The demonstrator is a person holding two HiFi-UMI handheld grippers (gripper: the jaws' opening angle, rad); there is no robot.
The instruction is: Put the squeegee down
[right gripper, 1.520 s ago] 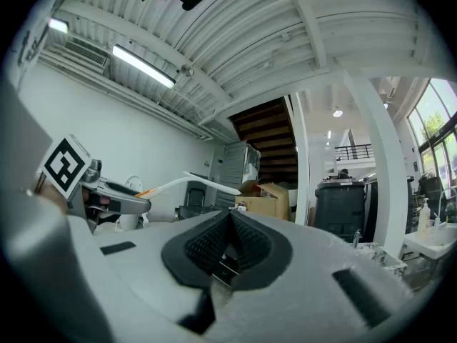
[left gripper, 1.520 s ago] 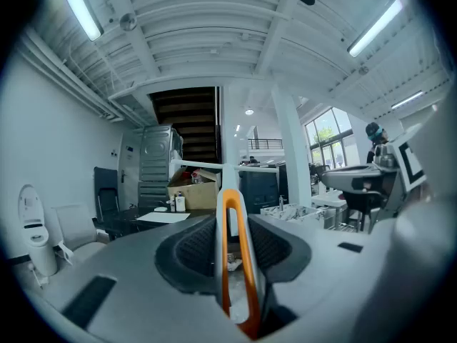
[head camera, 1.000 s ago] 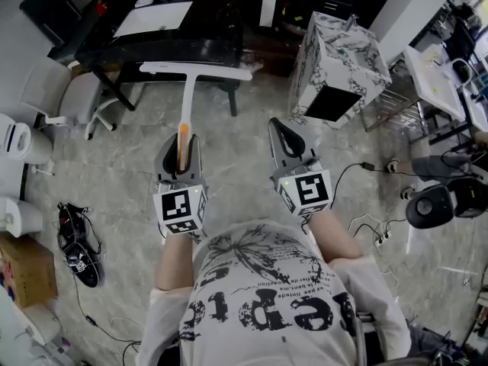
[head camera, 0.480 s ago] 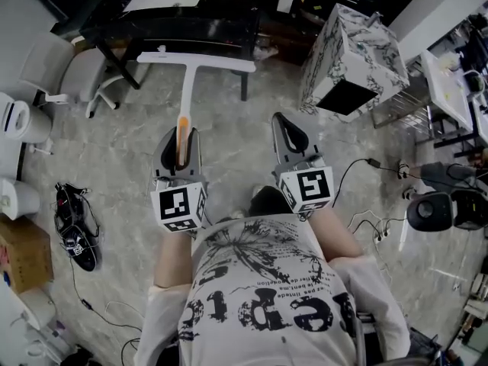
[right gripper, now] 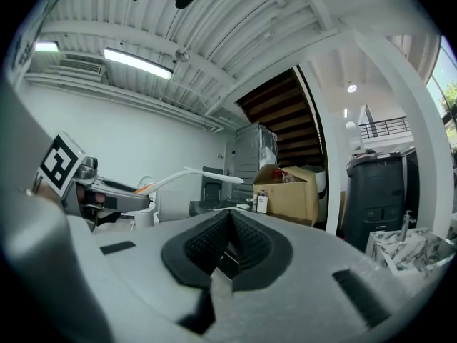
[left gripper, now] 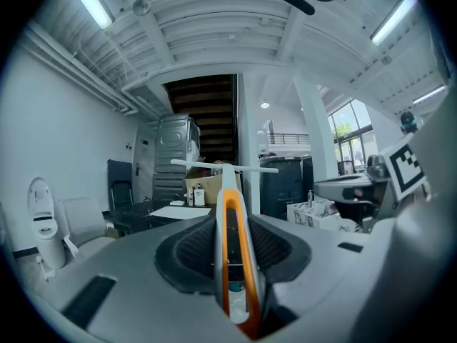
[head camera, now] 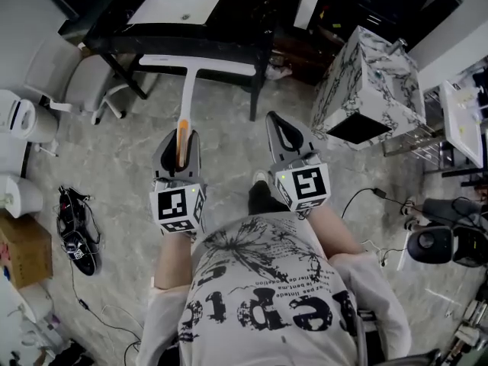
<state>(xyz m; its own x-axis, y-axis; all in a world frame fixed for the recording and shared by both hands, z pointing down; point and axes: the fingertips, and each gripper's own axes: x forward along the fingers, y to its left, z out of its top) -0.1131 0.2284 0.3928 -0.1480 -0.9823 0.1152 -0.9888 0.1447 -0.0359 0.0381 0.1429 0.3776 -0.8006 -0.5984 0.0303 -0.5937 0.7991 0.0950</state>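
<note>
The squeegee (head camera: 187,90) is white and T-shaped, with an orange grip. My left gripper (head camera: 181,136) is shut on that grip and holds it almost level, the blade (head camera: 202,65) pointing away from me at the front edge of the black desk (head camera: 114,33). In the left gripper view the orange handle (left gripper: 232,249) runs between the pads up to the crossbar (left gripper: 223,166). My right gripper (head camera: 278,128) is level beside it, shut, with nothing between its pads (right gripper: 207,245). It sees the squeegee (right gripper: 187,176) off to its left.
A white sheet (head camera: 179,8) lies on the desk. A white chair (head camera: 84,90) stands at the desk's left, and a marbled white box (head camera: 374,90) at the right. Shoes (head camera: 76,235) and cables (head camera: 366,200) lie on the marble floor, with a cardboard box (head camera: 23,258) at far left.
Both grippers and the person have moved forward toward the desk. The squeegee's blade now reaches the desk's front edge. The grip on the handle is unchanged.
</note>
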